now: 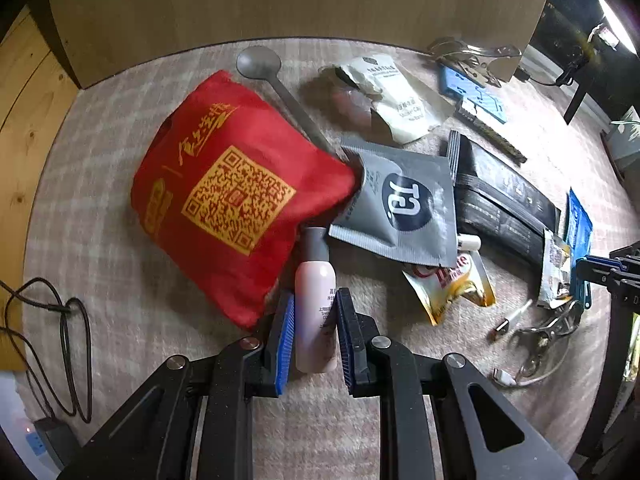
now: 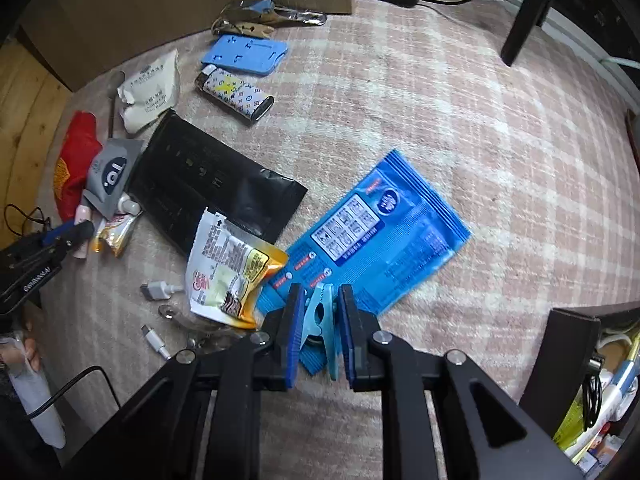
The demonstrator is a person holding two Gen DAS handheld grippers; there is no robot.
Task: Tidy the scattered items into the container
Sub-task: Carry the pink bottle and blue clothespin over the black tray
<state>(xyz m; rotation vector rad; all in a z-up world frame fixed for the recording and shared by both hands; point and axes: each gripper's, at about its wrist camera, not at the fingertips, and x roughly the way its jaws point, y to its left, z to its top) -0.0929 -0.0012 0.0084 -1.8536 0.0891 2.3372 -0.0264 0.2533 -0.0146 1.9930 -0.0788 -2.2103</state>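
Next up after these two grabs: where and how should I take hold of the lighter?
Grip the lighter across its narrow width at mid-body, coming straight down from above. It lies flat on the rug, long and slim, with bare rug along both long sides, so the fingers have room there. The blue case sits close beyond it, so stay clear of that side.

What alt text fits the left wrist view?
The left gripper pinches a pale pink bottle lying on a checked cloth, beside a red bag, a grey pouch and other scattered packets.
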